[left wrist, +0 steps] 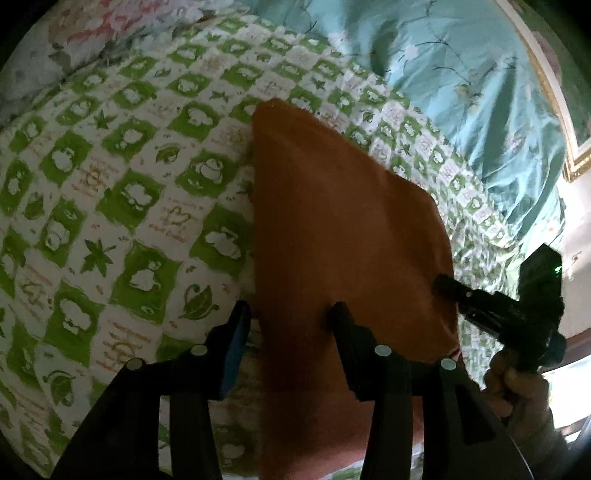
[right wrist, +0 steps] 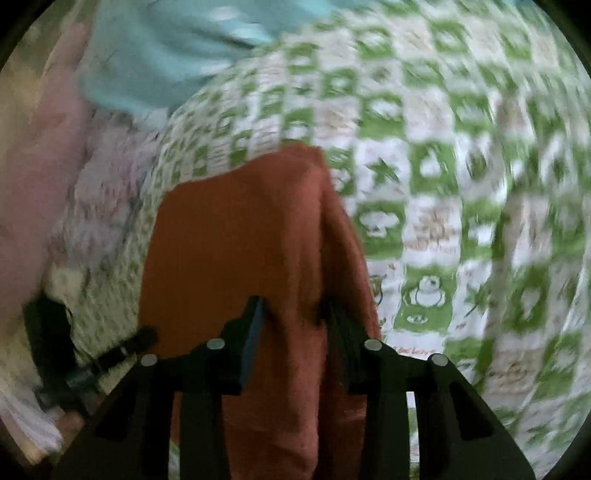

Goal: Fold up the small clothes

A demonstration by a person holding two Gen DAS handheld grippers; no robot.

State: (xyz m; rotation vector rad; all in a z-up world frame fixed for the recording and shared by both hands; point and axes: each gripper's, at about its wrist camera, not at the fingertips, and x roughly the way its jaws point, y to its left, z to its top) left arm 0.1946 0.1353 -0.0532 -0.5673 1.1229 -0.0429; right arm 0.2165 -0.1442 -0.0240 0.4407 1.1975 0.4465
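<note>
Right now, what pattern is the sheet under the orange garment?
Green-and-white checks with leaf motifs on the sheet, clearest in the left wrist view.

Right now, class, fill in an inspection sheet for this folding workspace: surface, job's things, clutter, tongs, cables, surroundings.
Surface: green-and-white checked printed bedsheet, wrinkled.
Job's things: orange-brown cloth garment, lying flat on the sheet.
Clutter: crumpled turquoise satin bedding beyond the sheet; pink floral fabric at the far left corner.
Tongs: left tongs open, straddling the garment's left edge; right tongs open over the garment.
Cables: nothing seen.
Surroundings: gold-edged frame at the right; right view is motion-blurred.
</note>
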